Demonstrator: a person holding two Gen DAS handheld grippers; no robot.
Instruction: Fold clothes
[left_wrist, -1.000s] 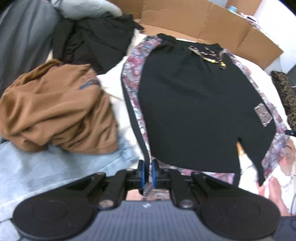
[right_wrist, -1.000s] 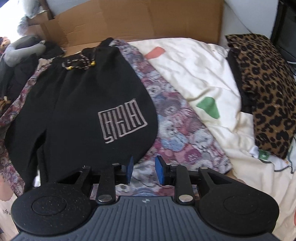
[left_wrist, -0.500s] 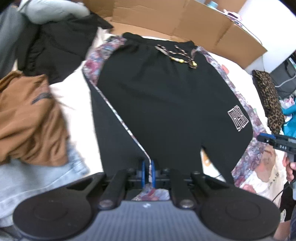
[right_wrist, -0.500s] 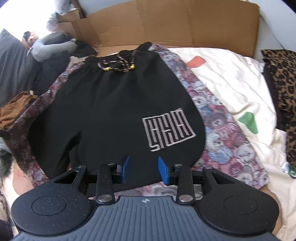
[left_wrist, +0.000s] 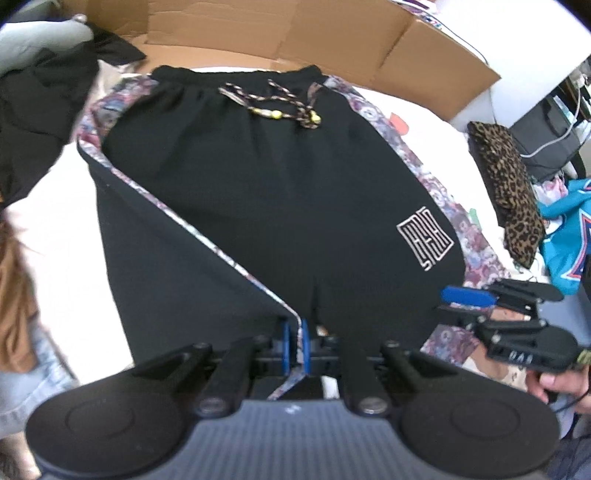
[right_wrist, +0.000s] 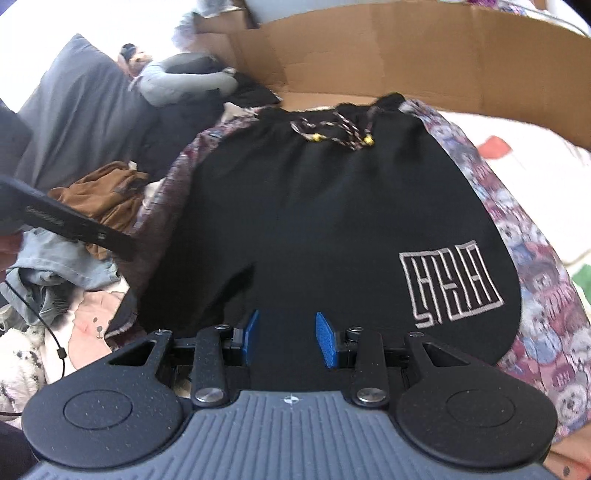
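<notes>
Black shorts (left_wrist: 277, 192) with patterned side panels and a white logo (left_wrist: 424, 238) lie flat on the bed, waistband and drawstring (left_wrist: 273, 105) at the far end. My left gripper (left_wrist: 294, 332) is shut on the patterned hem of the left leg and holds it over the middle of the shorts, so the black underside (left_wrist: 166, 277) shows as a slanted flap. My right gripper (right_wrist: 287, 332) hovers open over the near hem (right_wrist: 332, 221), its blue pads apart and pressing on nothing. In the left wrist view it (left_wrist: 458, 304) sits at the right, held by a hand.
A brown garment (right_wrist: 107, 192) and pale denim (right_wrist: 55, 266) are heaped on the left, with black clothes (left_wrist: 33, 110) behind. A leopard-print cushion (left_wrist: 506, 192) and a teal garment (left_wrist: 565, 229) lie on the right. Cardboard (left_wrist: 332, 33) lines the far edge.
My left gripper has dragged the patterned hem rightward across the shorts, turning the left side over. My right gripper has slid left over the shorts, its jaws slightly wider.
</notes>
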